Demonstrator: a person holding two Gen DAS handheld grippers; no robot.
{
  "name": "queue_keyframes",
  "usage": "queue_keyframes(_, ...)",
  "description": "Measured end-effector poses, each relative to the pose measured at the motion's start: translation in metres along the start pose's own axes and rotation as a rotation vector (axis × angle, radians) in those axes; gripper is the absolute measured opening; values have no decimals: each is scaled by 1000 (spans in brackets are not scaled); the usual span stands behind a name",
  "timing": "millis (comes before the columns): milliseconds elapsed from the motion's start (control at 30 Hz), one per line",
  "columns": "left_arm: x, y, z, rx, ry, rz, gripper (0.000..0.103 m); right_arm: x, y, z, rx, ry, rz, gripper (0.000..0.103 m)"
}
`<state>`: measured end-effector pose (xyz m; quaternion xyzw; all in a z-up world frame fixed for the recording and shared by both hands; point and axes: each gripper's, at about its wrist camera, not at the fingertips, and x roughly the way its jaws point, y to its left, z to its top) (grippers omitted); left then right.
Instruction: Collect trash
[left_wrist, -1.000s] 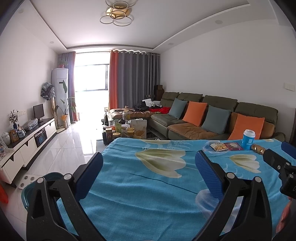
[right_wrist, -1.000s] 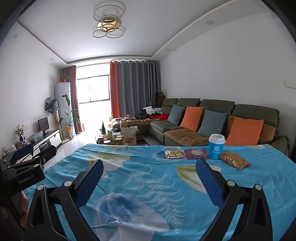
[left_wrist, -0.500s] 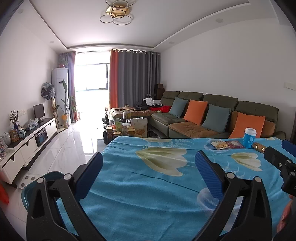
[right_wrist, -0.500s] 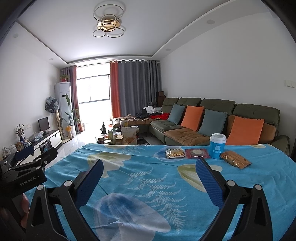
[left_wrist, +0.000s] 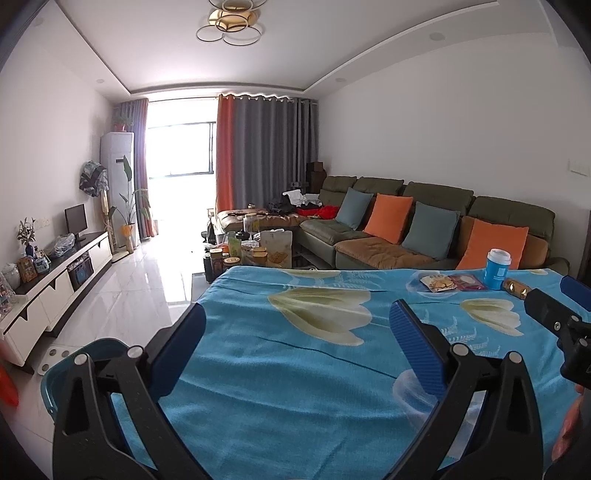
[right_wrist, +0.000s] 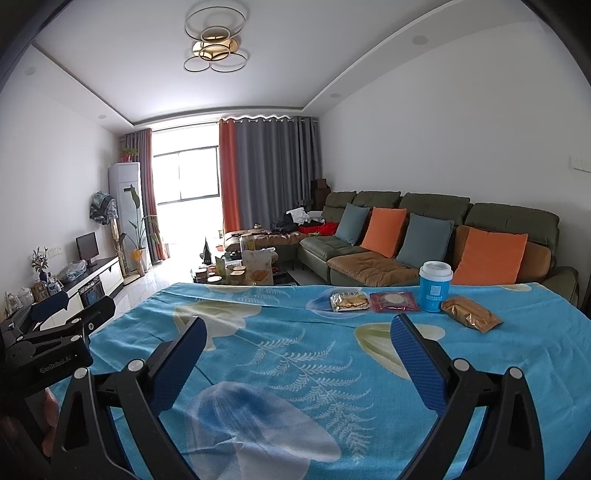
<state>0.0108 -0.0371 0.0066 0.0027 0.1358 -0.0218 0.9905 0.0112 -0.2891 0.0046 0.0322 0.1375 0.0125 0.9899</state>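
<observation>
Trash lies in a row at the far side of a table with a blue flowered cloth (right_wrist: 295, 350): a clear cracker packet (right_wrist: 349, 301), a red packet (right_wrist: 394, 301), a blue paper cup with a white lid (right_wrist: 435, 286) and a gold wrapper (right_wrist: 471, 318). In the left wrist view the cracker packet (left_wrist: 437, 283), the red packet (left_wrist: 468, 282), the cup (left_wrist: 498, 268) and the gold wrapper (left_wrist: 517, 288) lie far right. My right gripper (right_wrist: 297, 339) is open and empty above the table, short of them. My left gripper (left_wrist: 297, 328) is open and empty over the table's left part.
A teal bin (left_wrist: 92, 354) stands on the floor at the table's left edge. Beyond the table are a green sofa (right_wrist: 436, 236) with cushions, a cluttered coffee table (left_wrist: 255, 251) and a white TV cabinet (left_wrist: 55, 280). Each gripper shows at the edge of the other's view.
Both views have shifted slightly: the trash items sit a little further right in each. Both grippers stay open and empty.
</observation>
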Motion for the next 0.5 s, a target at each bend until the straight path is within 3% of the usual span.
queue_keyframes(267, 11, 5, 0, -14, 106, -33, 98, 2, -4, -2, 9, 14, 0, 96)
queue_keyframes(500, 89, 9, -4, 45, 462, -35, 98, 36, -36, -4, 23, 207, -67, 96)
